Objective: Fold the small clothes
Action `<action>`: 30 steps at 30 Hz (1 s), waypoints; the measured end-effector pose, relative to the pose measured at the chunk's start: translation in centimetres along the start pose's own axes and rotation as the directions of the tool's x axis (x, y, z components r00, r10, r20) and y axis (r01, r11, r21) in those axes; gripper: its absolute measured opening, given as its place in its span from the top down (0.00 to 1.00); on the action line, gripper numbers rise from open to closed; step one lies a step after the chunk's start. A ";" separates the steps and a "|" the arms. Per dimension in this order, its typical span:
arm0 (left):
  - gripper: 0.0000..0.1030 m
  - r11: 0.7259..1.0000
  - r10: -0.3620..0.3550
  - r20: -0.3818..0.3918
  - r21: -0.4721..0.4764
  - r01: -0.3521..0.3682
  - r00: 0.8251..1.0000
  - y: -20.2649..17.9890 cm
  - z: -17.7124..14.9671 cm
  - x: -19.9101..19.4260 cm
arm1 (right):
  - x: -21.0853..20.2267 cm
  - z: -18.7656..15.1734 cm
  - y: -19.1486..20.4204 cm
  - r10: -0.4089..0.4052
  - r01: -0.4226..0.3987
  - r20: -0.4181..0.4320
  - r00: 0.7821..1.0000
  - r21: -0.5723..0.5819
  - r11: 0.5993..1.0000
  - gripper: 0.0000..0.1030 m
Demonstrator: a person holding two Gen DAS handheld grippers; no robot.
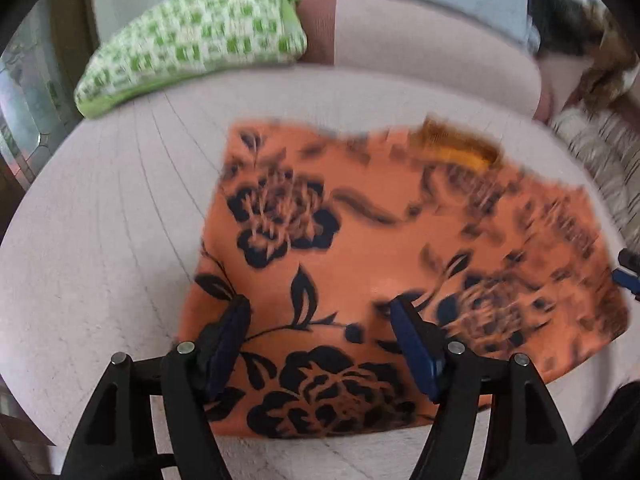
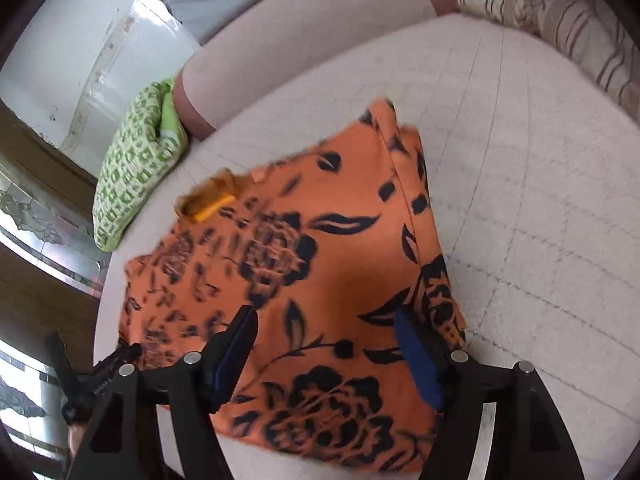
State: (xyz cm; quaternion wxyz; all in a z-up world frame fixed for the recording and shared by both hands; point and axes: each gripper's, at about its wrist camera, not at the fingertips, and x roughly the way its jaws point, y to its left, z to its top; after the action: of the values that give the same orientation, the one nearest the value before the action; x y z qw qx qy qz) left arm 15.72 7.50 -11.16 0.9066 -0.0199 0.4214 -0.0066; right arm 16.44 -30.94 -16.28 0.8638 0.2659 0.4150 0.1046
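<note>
An orange garment with a black flower print [image 1: 360,240] lies flat on a pale quilted cushion [image 1: 120,208]. A yellow label shows at its neck opening [image 1: 460,152]. My left gripper [image 1: 320,312] hovers open over the garment's near edge, fingers apart and empty. In the right wrist view the same garment [image 2: 320,264] lies spread out, with a folded edge on its right side. My right gripper [image 2: 326,320] is open above its near part and holds nothing. The left gripper's body shows at the lower left of the right wrist view [image 2: 104,368].
A green and white checked pillow [image 1: 192,44] lies at the back left of the cushion. A striped cream pillow [image 2: 560,20] lies at the back right. The sofa back [image 1: 420,48] rises behind. A wooden and glass frame [image 2: 40,240] stands at the left.
</note>
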 end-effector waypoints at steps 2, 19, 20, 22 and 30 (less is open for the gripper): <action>0.29 1.000 -0.025 0.074 0.001 0.025 0.997 -0.4 0.4 -2.0 | -1.7 0.0 1.8 0.012 -0.008 0.046 0.999 -0.082 0.997 0.28; 0.26 1.000 -0.002 0.041 -0.002 0.002 0.999 -0.7 -2.5 1.0 | -4.5 -5.1 3.2 -0.239 0.276 0.218 0.946 -0.158 0.948 0.27; 0.26 1.000 -0.003 0.039 0.001 0.003 0.999 -0.9 -2.6 0.8 | -4.7 -5.9 2.6 -0.253 0.285 0.193 0.948 -0.158 0.945 0.26; 0.26 1.000 0.000 0.037 0.012 0.000 0.999 -1.3 -2.7 0.8 | -3.0 -6.3 0.8 -0.260 0.264 0.048 0.964 -0.125 0.956 0.26; 0.26 1.000 -0.025 0.120 -0.008 0.026 0.992 -1.3 -2.1 -1.4 | -6.9 -5.5 0.9 -0.165 0.174 0.133 0.977 -0.055 0.983 0.25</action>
State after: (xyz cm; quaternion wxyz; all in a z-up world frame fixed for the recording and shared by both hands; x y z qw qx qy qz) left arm 13.25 6.18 -11.43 0.9301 -0.0301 0.3658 -0.0151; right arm 7.84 -30.88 -14.04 0.9027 0.2068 0.3763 0.0272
